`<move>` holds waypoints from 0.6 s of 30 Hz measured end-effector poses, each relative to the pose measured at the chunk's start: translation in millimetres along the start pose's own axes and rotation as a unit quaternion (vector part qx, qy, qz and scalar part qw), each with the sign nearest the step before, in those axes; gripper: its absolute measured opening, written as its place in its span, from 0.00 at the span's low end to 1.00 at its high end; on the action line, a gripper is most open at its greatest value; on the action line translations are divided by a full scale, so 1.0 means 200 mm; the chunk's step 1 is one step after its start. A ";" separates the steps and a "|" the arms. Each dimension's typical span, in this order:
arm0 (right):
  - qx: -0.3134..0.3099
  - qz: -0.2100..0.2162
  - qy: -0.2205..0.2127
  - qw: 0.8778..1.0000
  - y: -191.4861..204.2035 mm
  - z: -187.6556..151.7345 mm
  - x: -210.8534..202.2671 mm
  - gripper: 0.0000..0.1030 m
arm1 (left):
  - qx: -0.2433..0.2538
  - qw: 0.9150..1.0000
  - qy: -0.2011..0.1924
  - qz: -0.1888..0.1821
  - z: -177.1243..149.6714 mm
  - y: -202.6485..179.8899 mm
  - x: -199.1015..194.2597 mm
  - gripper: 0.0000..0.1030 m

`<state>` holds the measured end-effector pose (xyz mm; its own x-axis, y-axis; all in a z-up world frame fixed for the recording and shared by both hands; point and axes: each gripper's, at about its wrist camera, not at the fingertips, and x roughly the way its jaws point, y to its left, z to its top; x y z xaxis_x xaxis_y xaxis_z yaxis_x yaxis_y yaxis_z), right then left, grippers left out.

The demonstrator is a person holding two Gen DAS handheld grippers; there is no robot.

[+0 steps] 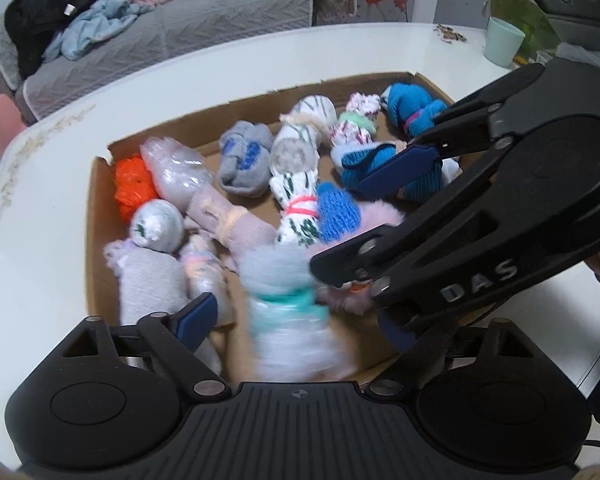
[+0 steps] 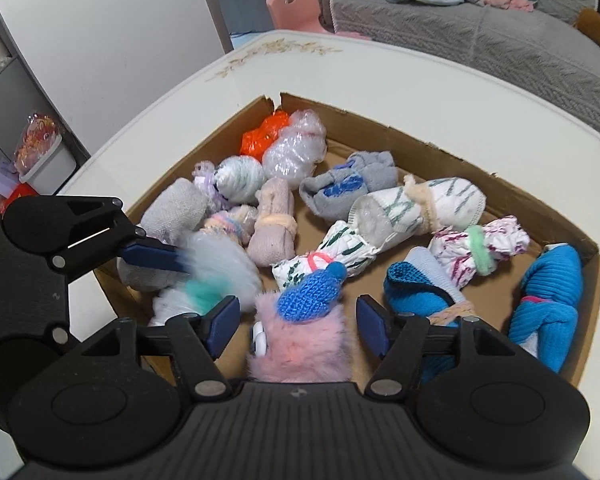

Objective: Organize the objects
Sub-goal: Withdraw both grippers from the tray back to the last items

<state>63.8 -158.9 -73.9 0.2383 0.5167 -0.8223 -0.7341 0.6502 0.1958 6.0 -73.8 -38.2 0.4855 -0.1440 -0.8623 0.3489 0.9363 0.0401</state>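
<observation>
Fingers spread above cardboard box on white table; sofa beyond, probably grey.

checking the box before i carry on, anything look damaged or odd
The cardboard box has a torn far corner, with a ragged notch above the orange plastic bag. One pale bundle near the front is motion-blurred, so it is unreadable.

A mint cup stands near the table's far right corner. Beyond its far edge, a grey sofa carries heaped clothes; a pink stool stands beside it.
</observation>
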 end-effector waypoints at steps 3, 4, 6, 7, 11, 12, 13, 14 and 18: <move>0.008 -0.001 -0.014 1.000 -0.01 0.00 -0.06 0.65 | -0.014 1.000 -0.002 -0.008 0.01 0.03 -0.05 0.89; 0.011 -0.002 -0.019 1.000 -0.01 0.00 -0.08 0.65 | -0.019 1.000 -0.003 -0.008 0.01 0.03 -0.06 0.89; 0.017 -0.003 -0.028 0.999 -0.02 -0.01 -0.11 0.65 | -0.027 1.000 -0.005 -0.011 0.01 0.04 -0.10 0.89; 0.020 -0.006 -0.033 0.999 -0.02 -0.01 -0.13 0.66 | -0.029 0.999 -0.005 -0.012 0.00 0.05 -0.12 0.89; 0.034 -0.015 -0.046 0.998 -0.02 -0.05 -0.20 0.69 | -0.023 1.000 -0.016 -0.001 -0.03 0.04 -0.22 0.90; 0.038 -0.016 -0.048 0.998 -0.02 -0.07 -0.23 0.70 | -0.022 1.000 -0.016 0.000 -0.05 0.03 -0.25 0.91; 0.043 -0.019 -0.049 0.998 -0.02 -0.09 -0.25 0.71 | -0.021 1.000 -0.017 0.000 -0.07 0.02 -0.27 0.91; 0.047 -0.023 -0.049 0.997 -0.01 -0.10 -0.26 0.72 | -0.019 1.000 -0.016 0.000 -0.10 0.01 -0.29 0.91; 0.085 -0.028 -0.059 0.994 0.02 -0.19 -0.34 0.80 | -0.016 1.000 -0.020 0.010 -0.23 -0.08 -0.36 0.95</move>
<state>21.5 -213.0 -36.8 0.3568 0.5326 -0.7675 -0.6018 0.7594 0.2472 -71.7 -64.4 -0.6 0.5233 -0.1379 -0.8409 0.3130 0.9489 0.0392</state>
